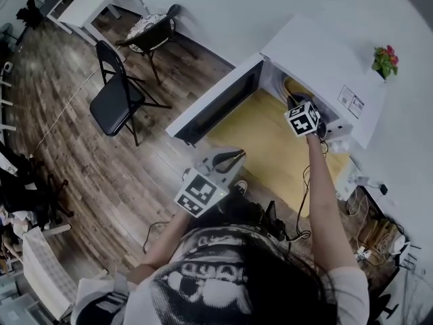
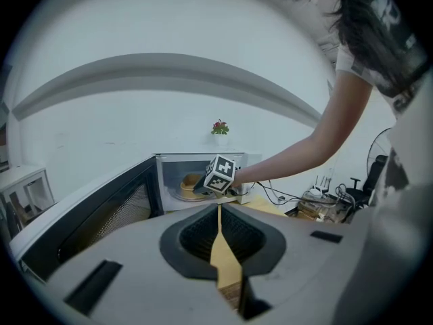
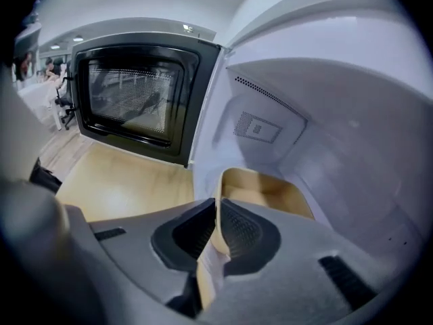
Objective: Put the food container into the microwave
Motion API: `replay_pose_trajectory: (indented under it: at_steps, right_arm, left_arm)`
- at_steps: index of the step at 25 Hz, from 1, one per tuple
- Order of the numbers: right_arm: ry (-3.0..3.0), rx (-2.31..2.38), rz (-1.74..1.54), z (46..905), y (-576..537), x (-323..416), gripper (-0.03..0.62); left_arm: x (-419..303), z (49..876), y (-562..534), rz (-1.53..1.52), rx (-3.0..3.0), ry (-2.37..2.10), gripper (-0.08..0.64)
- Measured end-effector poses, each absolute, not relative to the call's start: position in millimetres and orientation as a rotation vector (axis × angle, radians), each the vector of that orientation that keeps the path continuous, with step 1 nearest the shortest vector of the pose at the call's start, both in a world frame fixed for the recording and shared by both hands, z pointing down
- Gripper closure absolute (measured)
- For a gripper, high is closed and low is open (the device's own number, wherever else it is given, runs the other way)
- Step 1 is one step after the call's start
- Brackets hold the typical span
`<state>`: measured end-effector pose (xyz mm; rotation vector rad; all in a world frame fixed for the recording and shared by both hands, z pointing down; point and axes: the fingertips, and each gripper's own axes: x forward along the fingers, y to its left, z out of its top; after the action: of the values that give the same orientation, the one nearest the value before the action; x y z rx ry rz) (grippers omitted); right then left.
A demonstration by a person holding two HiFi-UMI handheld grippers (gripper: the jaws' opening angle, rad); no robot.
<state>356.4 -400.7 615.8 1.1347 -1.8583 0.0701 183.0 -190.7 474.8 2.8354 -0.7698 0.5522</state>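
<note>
The white microwave (image 1: 318, 53) sits at about 1 o'clock in the head view, on a yellow bench (image 1: 270, 141). Its dark-windowed door (image 1: 216, 103) is swung wide open toward 9 o'clock of the cavity.

The right hand-held gripper (image 1: 298, 100) is reached into the open cavity on an outstretched arm. In the right gripper view its jaws (image 3: 218, 205) are pinched together on the thin near wall of the tan food container (image 3: 270, 191). The container is inside the microwave, with the cavity's pale walls around it and the open door (image 3: 132, 100) at 10 o'clock. From the head view only a curved tan edge of the container (image 1: 295, 87) shows, just past the gripper's marker cube.

The left hand-held gripper (image 1: 233, 156) is held in the air near the person's chest, well apart from the microwave, pointing toward 1 o'clock. In the left gripper view its jaws (image 2: 218, 212) are closed with nothing between them. Beyond them are the cavity, the container (image 2: 191, 183) and the other gripper's cube.

A small potted flower (image 1: 385, 61) stands on top of the microwave at 2 o'clock. A black folding chair (image 1: 115, 97) stands on the wood floor at 10 o'clock.
</note>
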Motion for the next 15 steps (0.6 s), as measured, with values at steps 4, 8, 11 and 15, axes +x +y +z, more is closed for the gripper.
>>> replay_pose_trajectory:
  at_steps: [4, 8, 11, 15]
  right_arm:
    - [-1.888, 1.14, 0.103, 613, -396, 351, 0.479]
    - [-1.949, 1.195, 0.068, 596, -383, 339, 0.465]
    - [-2.008, 1.229, 0.069, 585, -364, 328, 0.465]
    - [-2.1, 1.262, 0.122, 578, -329, 309, 0.466]
  left_arm:
    - [177, 476, -189, 0.556, 2.823, -0.788, 0.548]
    - [173, 480, -183, 0.566, 2.802, -0.789, 0.548]
    - [173, 487, -178, 0.586, 2.786, -0.777, 0.548]
    - [174, 493, -171, 0.598, 2.776, -0.753, 0.548]
